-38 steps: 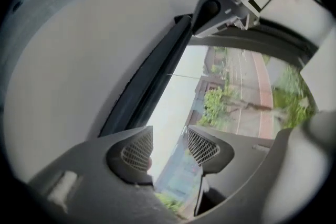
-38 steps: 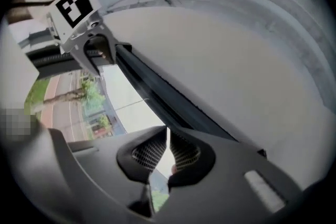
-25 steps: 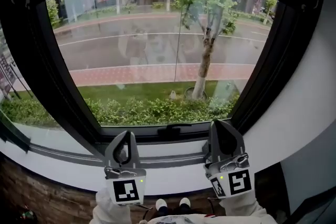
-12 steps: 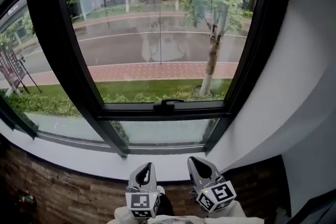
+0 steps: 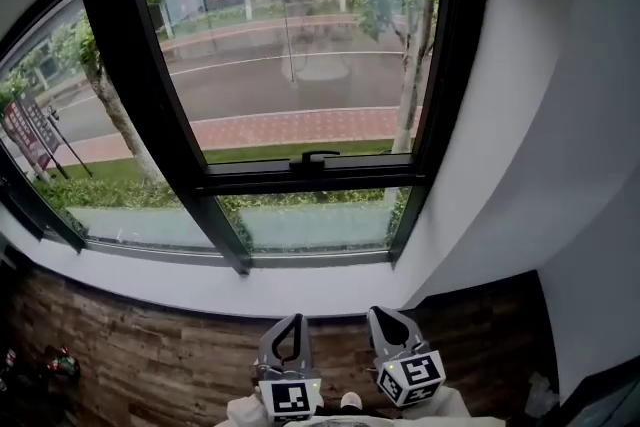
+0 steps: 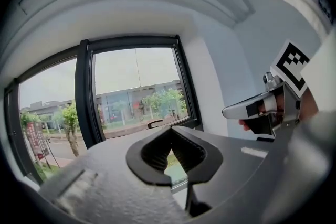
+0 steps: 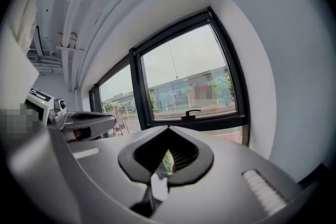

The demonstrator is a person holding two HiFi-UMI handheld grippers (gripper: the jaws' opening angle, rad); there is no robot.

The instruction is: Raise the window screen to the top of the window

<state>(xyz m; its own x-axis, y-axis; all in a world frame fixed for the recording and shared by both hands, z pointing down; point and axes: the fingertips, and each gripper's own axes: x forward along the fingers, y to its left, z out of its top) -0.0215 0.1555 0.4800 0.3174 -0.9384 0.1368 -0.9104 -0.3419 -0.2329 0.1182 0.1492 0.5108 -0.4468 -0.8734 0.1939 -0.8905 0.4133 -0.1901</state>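
– Below the window handle [image 5: 315,158], are both grippers idling?
– Yes: left gripper [image 5: 292,325] and right gripper [image 5: 388,317] are hanging closed, empty. Window screen is seemingly sitting rolled above it, task looking done; only its cord [image 5: 288,15] is dangling

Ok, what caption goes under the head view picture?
Both shut, the left gripper and right gripper hang low before the black-framed window.

No text can be read. The red signboard [image 5: 20,130] outdoors carries print too small to make out; the 2 marker cubes [image 5: 288,399] [image 5: 413,379] bear only black-and-white patterns.
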